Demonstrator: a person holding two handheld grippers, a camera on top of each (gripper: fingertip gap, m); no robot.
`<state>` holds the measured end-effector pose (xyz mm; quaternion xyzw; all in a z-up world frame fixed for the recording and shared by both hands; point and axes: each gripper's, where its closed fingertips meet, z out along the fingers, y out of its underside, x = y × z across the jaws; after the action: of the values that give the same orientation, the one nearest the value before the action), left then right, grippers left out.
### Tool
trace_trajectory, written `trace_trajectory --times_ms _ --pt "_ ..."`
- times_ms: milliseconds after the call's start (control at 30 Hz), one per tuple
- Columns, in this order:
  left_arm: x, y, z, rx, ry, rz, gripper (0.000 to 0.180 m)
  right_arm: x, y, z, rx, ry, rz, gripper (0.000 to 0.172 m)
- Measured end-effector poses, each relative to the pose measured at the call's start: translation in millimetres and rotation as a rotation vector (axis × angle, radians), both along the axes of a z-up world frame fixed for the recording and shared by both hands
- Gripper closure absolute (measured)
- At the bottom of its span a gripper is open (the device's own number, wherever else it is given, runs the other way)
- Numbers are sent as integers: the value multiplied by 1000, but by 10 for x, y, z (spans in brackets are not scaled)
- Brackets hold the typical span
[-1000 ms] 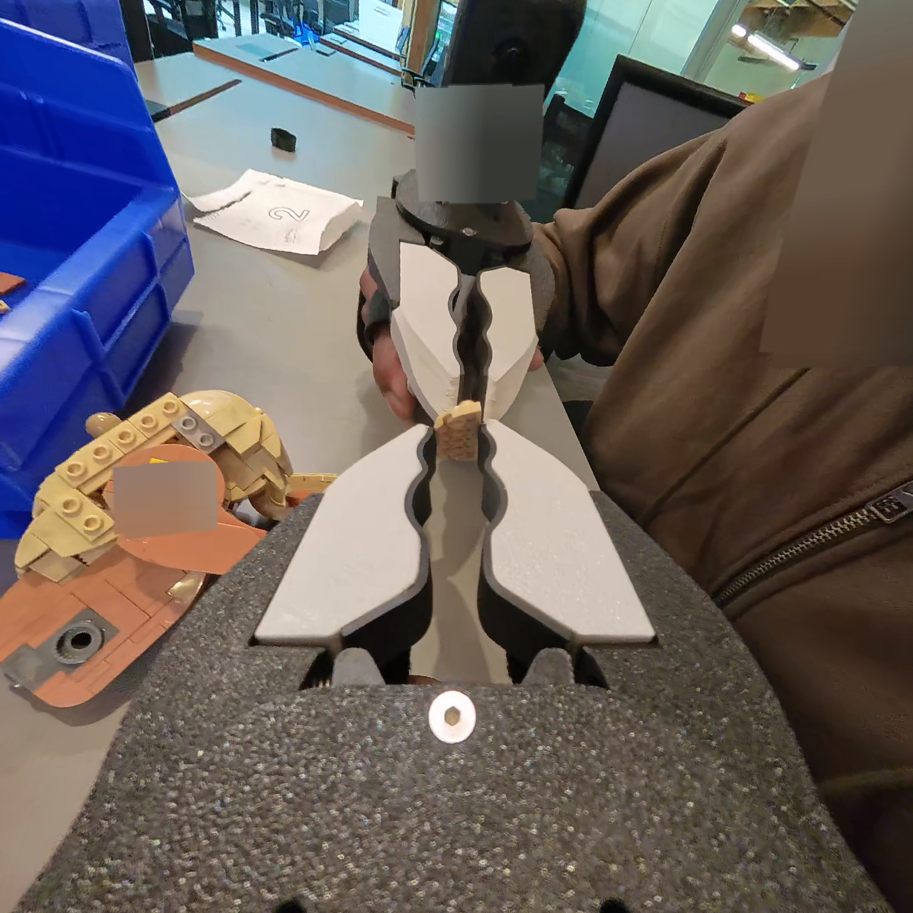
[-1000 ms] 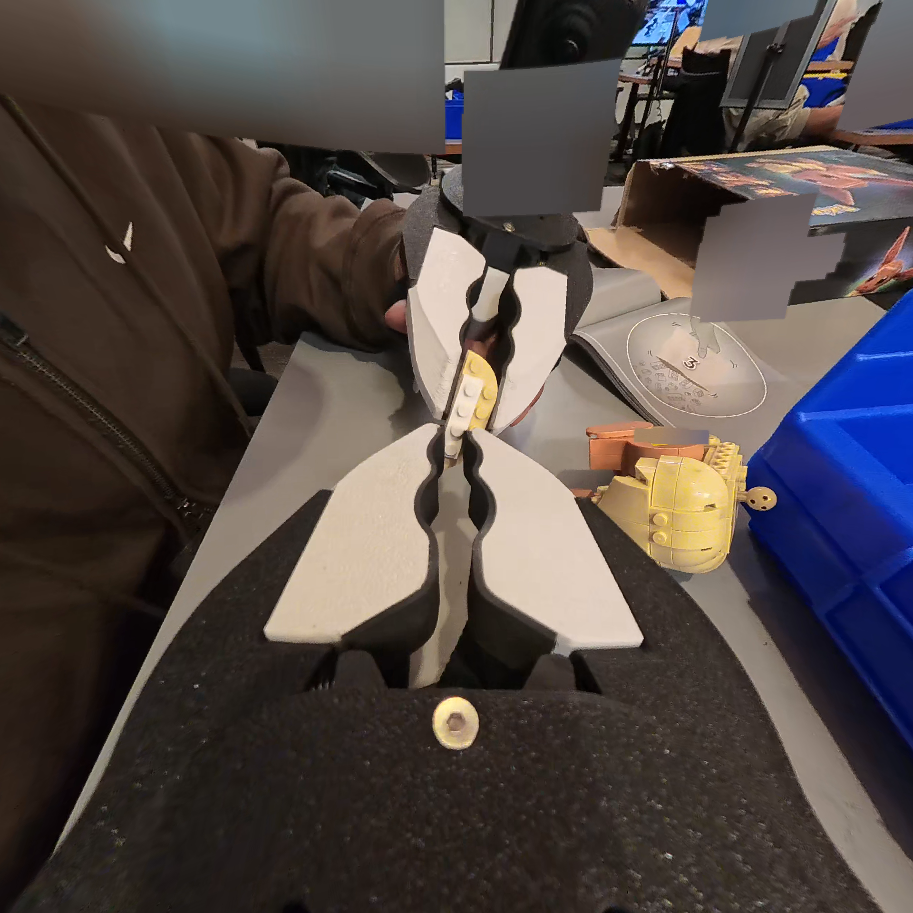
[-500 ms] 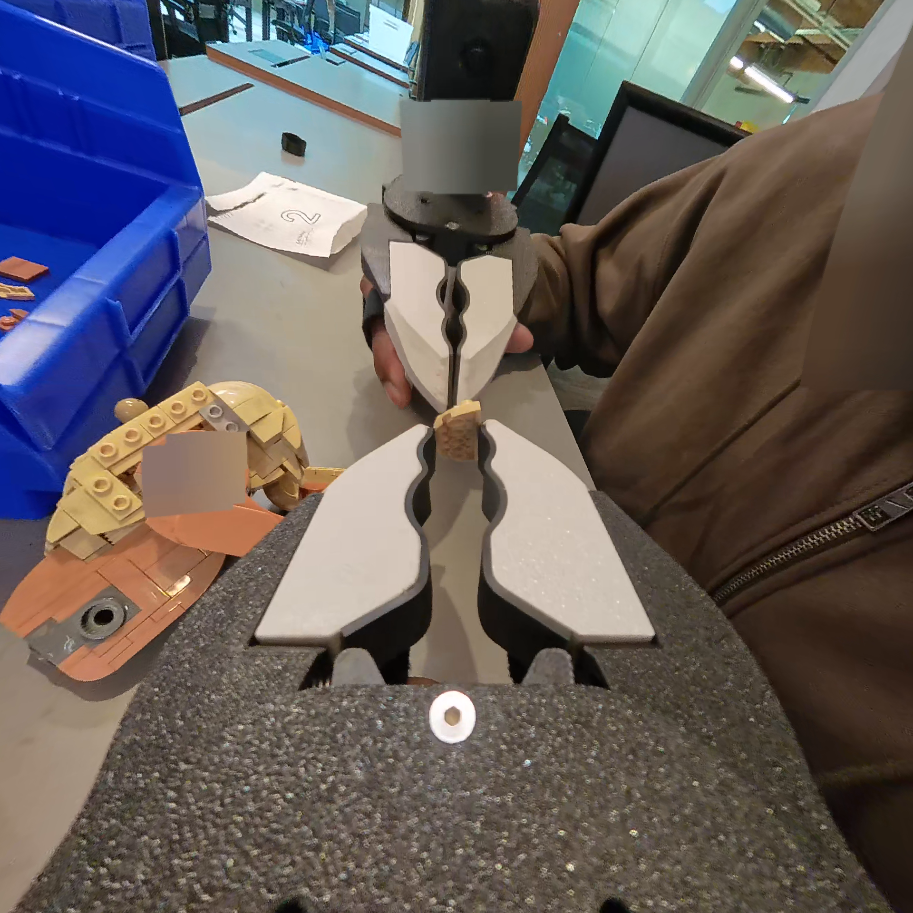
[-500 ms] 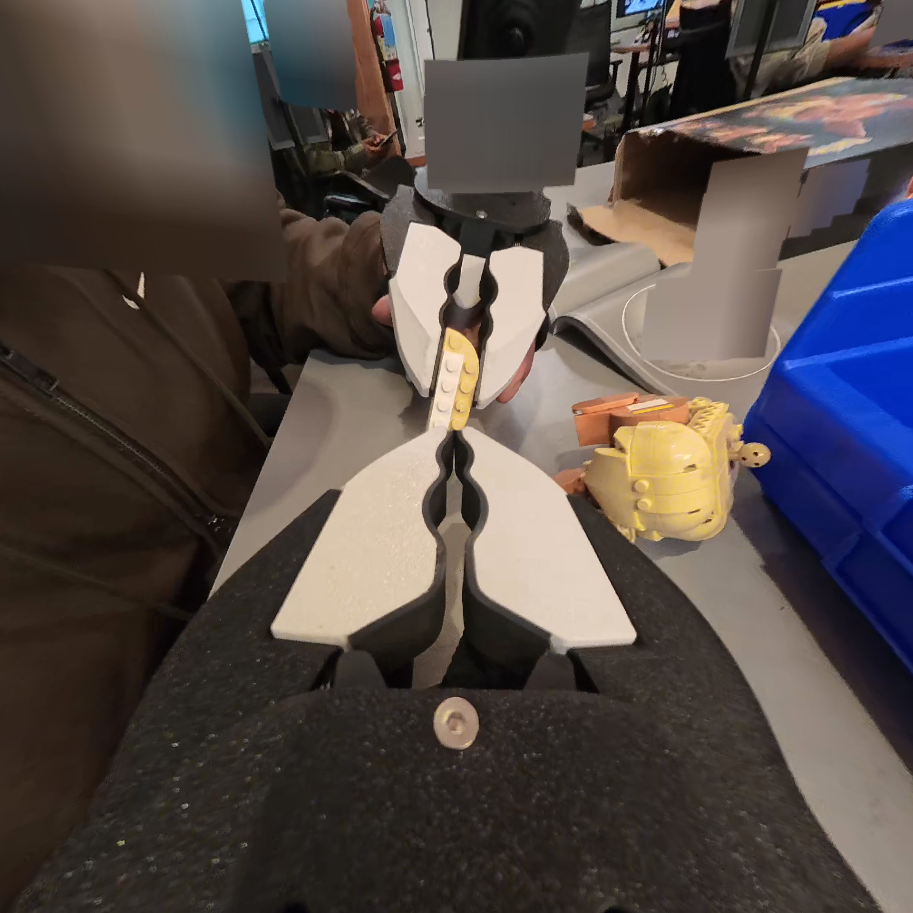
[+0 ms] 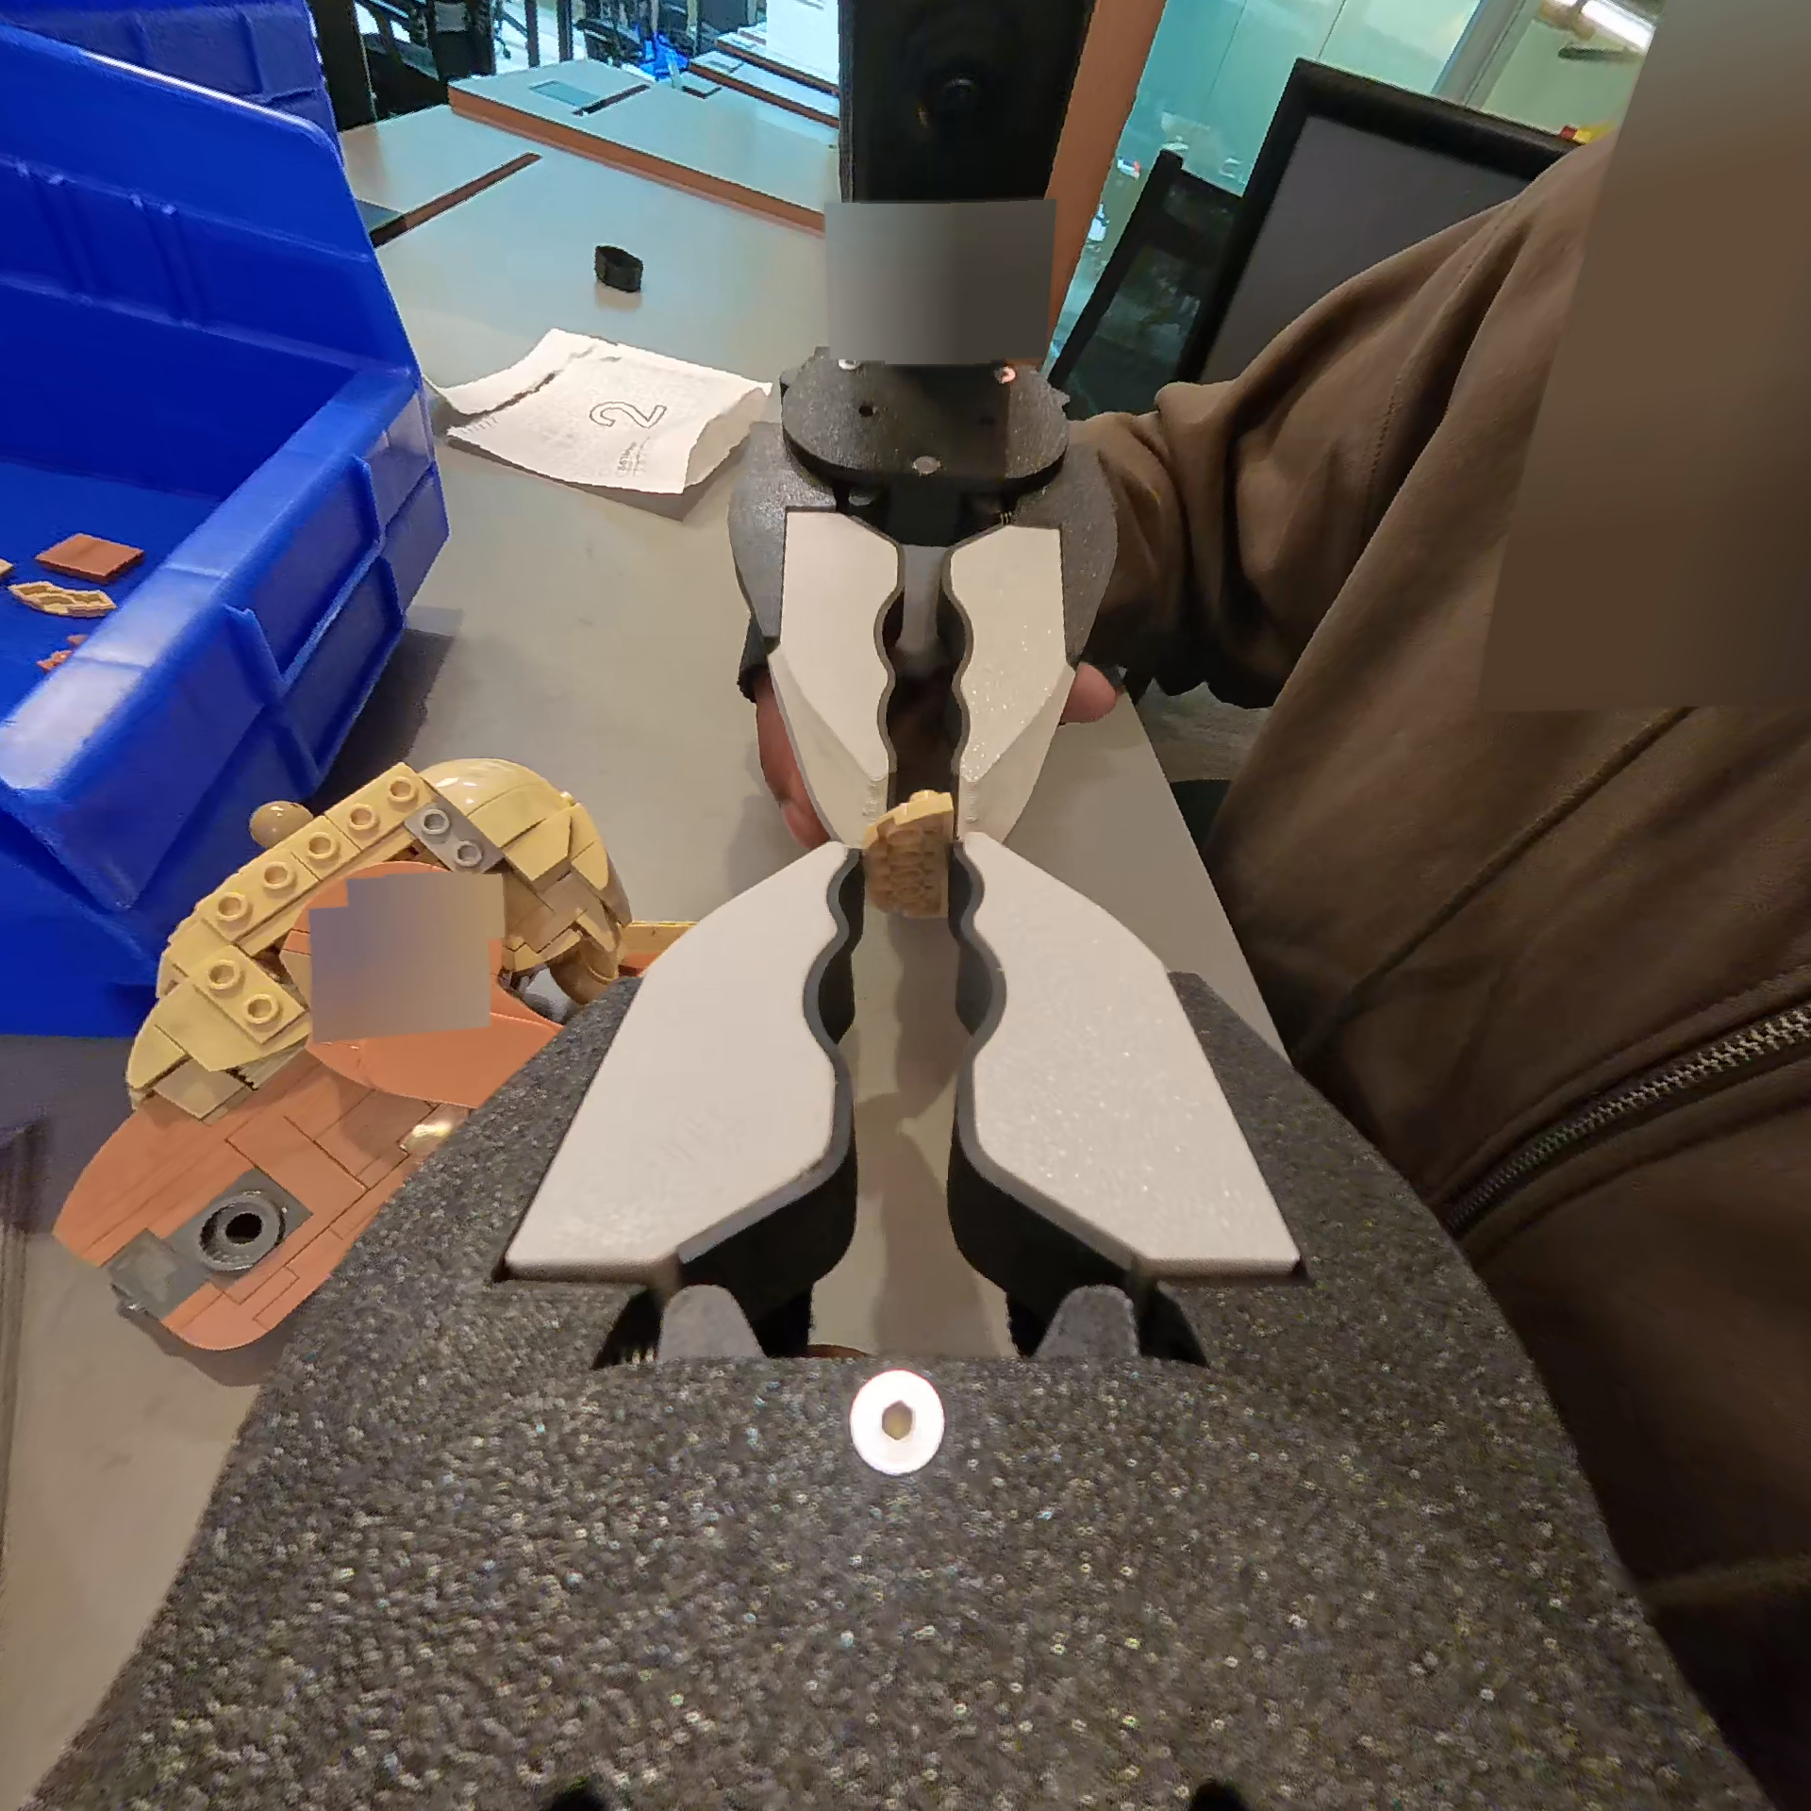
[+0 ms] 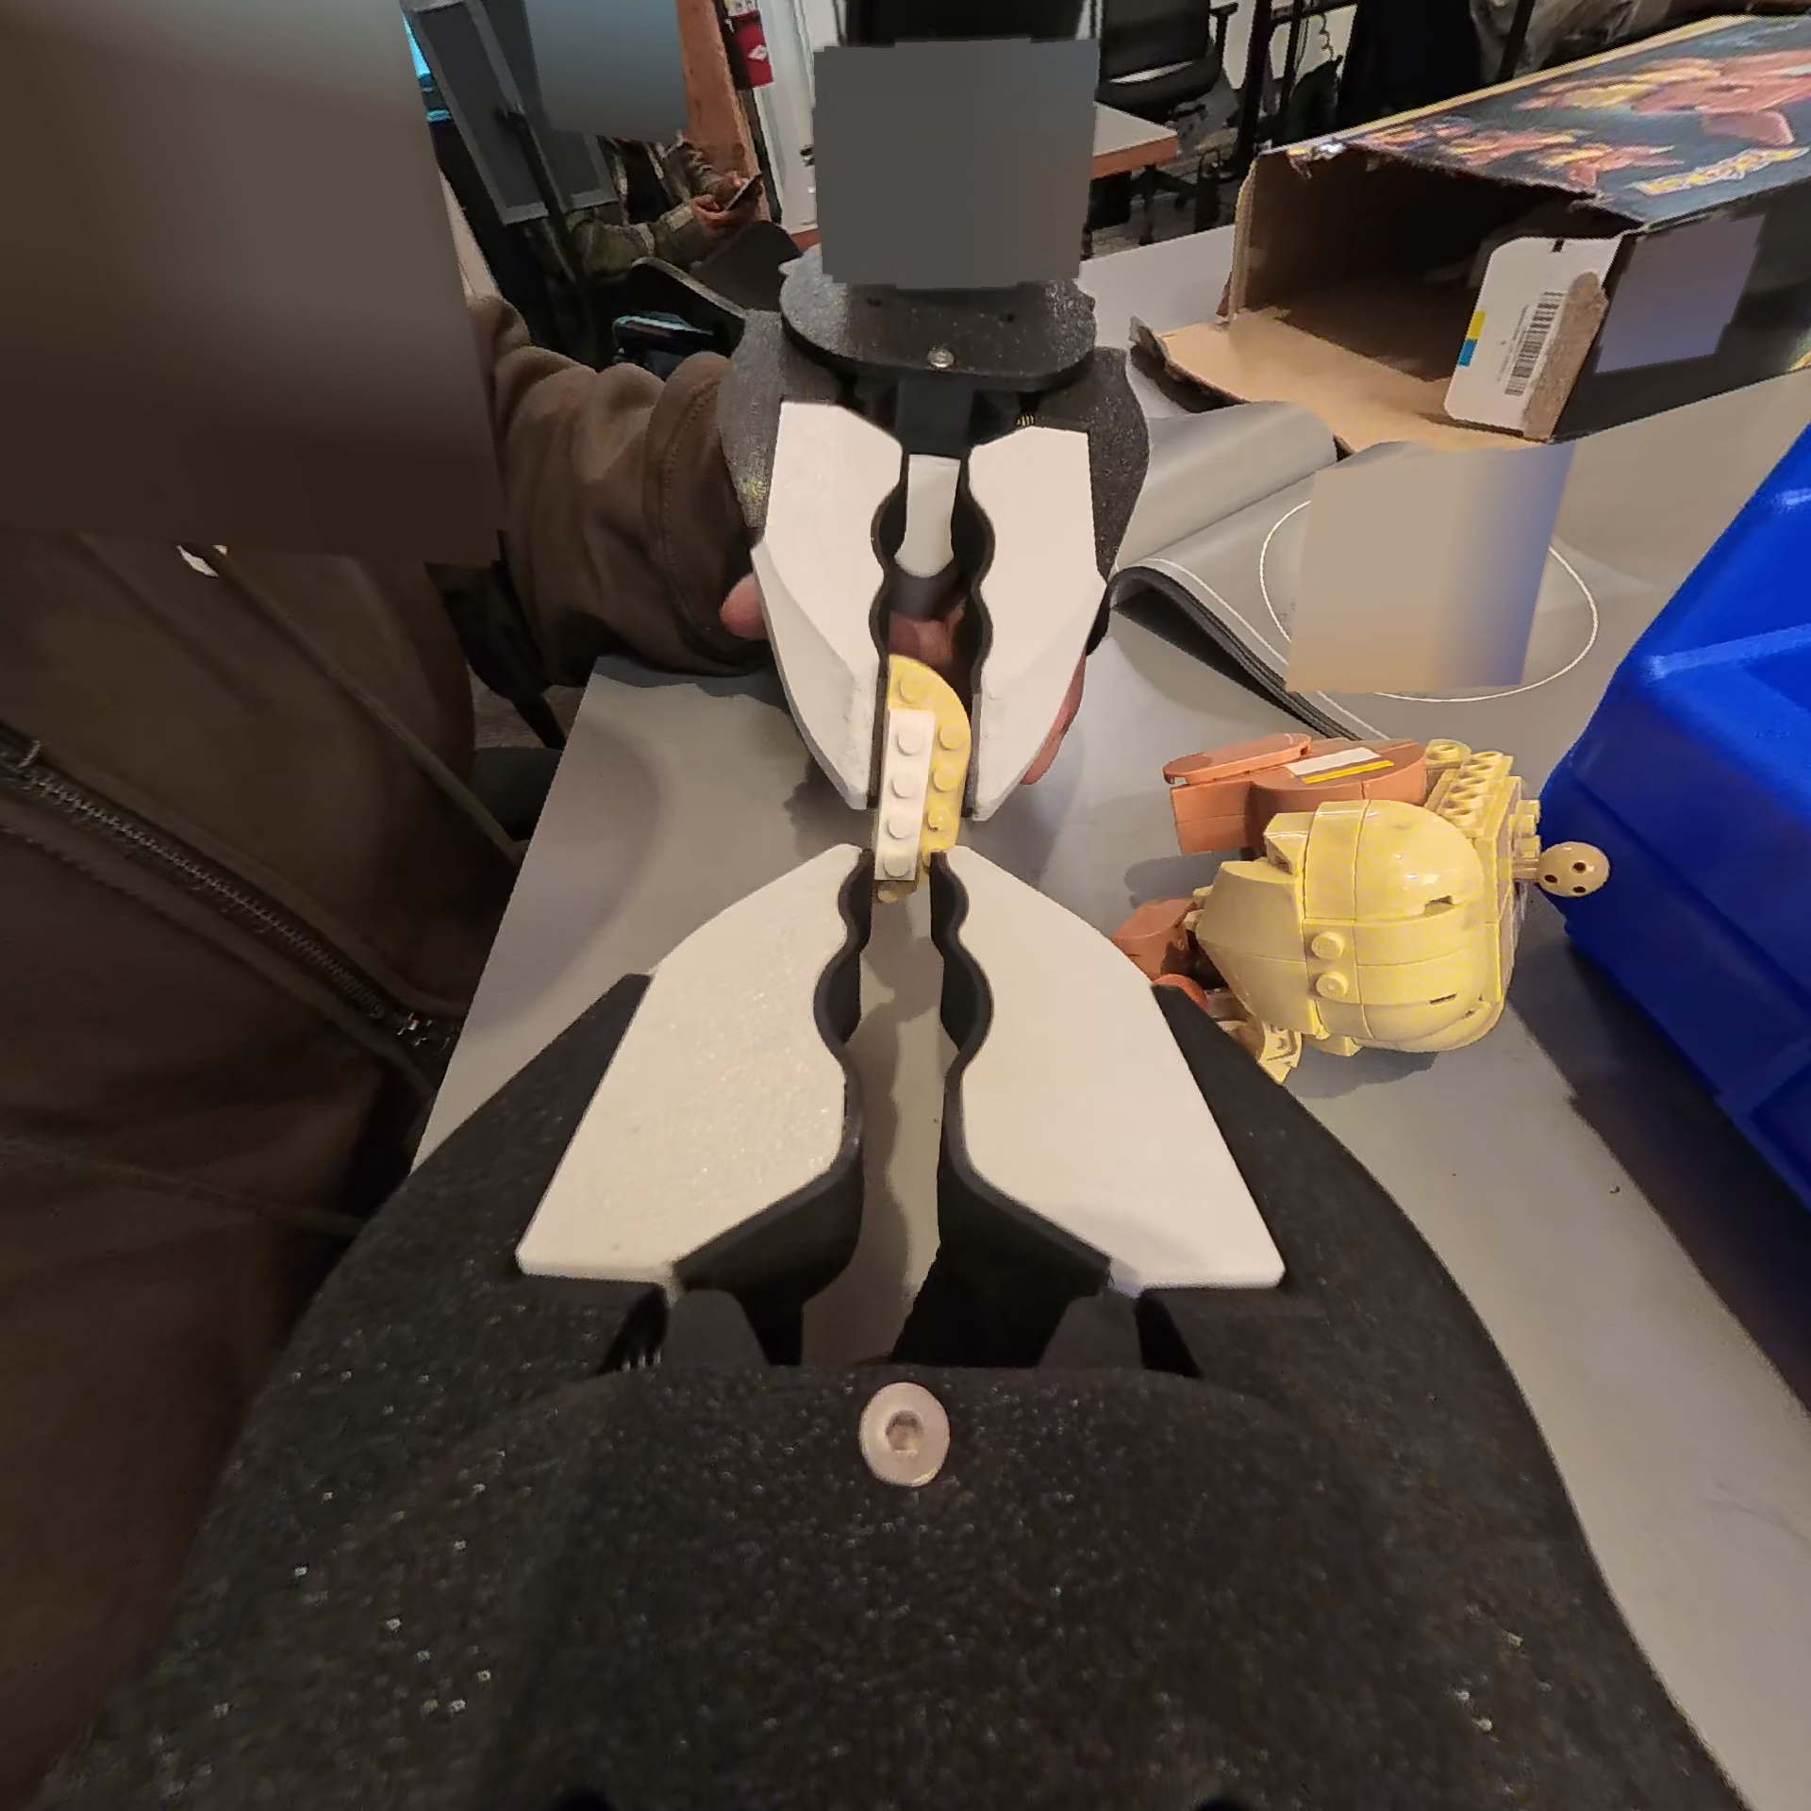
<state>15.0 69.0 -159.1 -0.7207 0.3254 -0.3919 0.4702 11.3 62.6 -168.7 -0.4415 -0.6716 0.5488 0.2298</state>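
My left gripper (image 5: 906,867) is shut on a small tan half-round brick plate (image 5: 911,872), gripped by its side edges. In the right wrist view the left gripper (image 6: 921,808) faces me, and the tan plate (image 6: 951,745) carries a white studded strip (image 6: 906,784) on top. My right gripper (image 6: 897,867) is open. Its tips stand on either side of the plate's near end, and a thin gap shows beside the pads. In the left wrist view the right gripper (image 5: 916,804) meets mine tip to tip above the grey table (image 5: 588,608).
A tan and brown brick model (image 5: 323,941) lies on the table, also in the right wrist view (image 6: 1362,911). A blue bin (image 5: 196,441) stands beyond it. A torn paper bag (image 5: 608,421), an open booklet (image 6: 1225,519) and a cardboard box (image 6: 1421,245) lie farther off. A person's brown jacket (image 5: 1470,784) borders the table edge.
Half a second ago the right gripper's pads were together on nothing, just short of the plate. They have since parted and moved up around its near end. The left grip has not changed.
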Motion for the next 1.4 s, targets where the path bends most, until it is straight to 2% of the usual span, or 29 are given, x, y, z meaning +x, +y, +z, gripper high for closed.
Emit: trace_trajectory --times_ms 500,600,1233,1400 --pt "-36 73 5 1 -19 53 164 -41 51 0 -25 -17 -43 159" --pt "-28 62 -8 -6 -19 42 164 -37 44 -12 -15 -20 -38 164" --pt "0 -67 -3 -56 1 -47 164 47 -35 49 -86 -30 58 164" --pt "-53 -48 -37 -59 13 -40 164 47 228 229 -170 22 -19 164"
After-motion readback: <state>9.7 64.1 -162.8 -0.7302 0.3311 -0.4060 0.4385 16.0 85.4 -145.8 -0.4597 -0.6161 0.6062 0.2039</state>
